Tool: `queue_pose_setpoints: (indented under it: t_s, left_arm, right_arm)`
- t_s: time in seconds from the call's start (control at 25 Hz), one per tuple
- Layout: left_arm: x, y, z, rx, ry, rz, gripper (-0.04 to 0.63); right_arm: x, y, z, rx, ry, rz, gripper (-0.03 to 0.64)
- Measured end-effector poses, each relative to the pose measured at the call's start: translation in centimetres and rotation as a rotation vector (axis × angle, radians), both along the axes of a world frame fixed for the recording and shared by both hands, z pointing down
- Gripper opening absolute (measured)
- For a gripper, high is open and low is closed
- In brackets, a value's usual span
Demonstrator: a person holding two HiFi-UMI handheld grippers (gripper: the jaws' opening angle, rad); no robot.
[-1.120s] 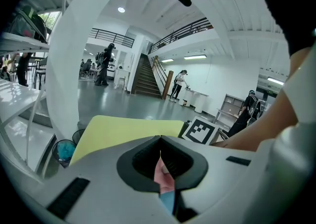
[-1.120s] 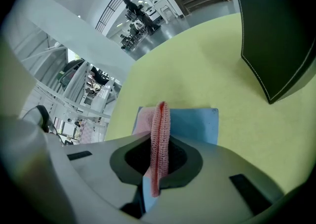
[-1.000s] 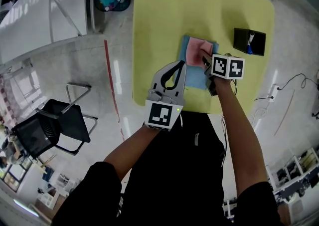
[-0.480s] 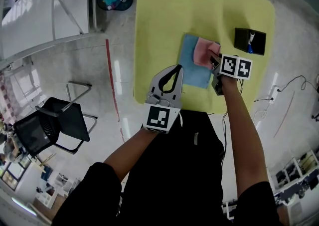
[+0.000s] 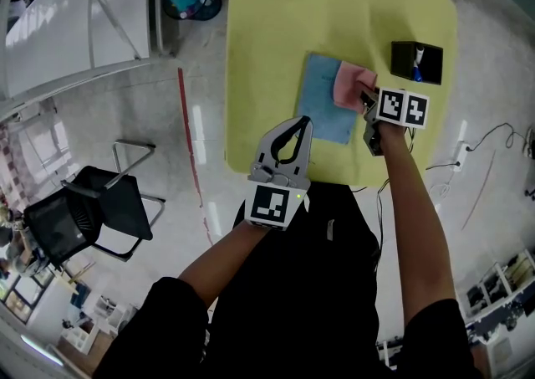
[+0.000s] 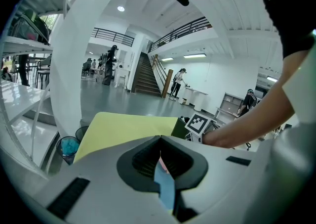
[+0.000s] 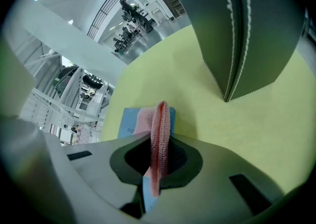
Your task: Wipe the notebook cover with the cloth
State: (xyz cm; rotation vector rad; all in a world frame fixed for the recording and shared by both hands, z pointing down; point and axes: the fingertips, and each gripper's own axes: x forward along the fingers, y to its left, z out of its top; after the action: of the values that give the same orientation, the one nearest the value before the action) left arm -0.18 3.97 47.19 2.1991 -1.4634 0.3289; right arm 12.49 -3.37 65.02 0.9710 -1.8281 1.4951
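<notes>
Dragged cloth [image 5: 349, 84] rightward to notebook [image 5: 318, 105] edge, pinched in right hand-held gripper [image 5: 366, 99]; left hand-held gripper [image 5: 293, 124] pressed together, idle; mid-wipe.

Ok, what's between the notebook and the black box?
Head view: the pink cloth at the notebook edge, shut in the right gripper, then bare yellow table.

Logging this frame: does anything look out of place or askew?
Nothing spilled or damaged. The blue notebook lies slightly askew on the yellow table, and the pink cloth in the right gripper is bunched at its far right corner.
</notes>
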Motion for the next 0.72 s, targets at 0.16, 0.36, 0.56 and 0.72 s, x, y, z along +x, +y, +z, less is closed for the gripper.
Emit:
queue_pose_setpoints:
  t_s: [0.16,0.36,0.56,0.72]
  left_arm:
    - [0.1,1.3,-0.8,0.009,-0.009,-0.008,0.014]
    - [-0.1,2.9,-2.1,0.013,-0.044,-0.036,0.012]
    - [0.2,5.0,-4.8,0.026,-0.032,-0.106,0.014]
    - [1.0,6.8,-6.6,0.029,-0.044,-0.139,0.014]
  right_arm:
    - [0.6,0.2,0.2,0.011,0.012,-0.007,0.037]
    - [0.7,0.3,0.2,0.032,0.021,-0.015,0.037]
    - [1.2,0.5,-0.2,0.055,0.017,-0.039,0.037]
    - [2.2,1.1,-0.6,0.058,0.001,-0.017,0.037]
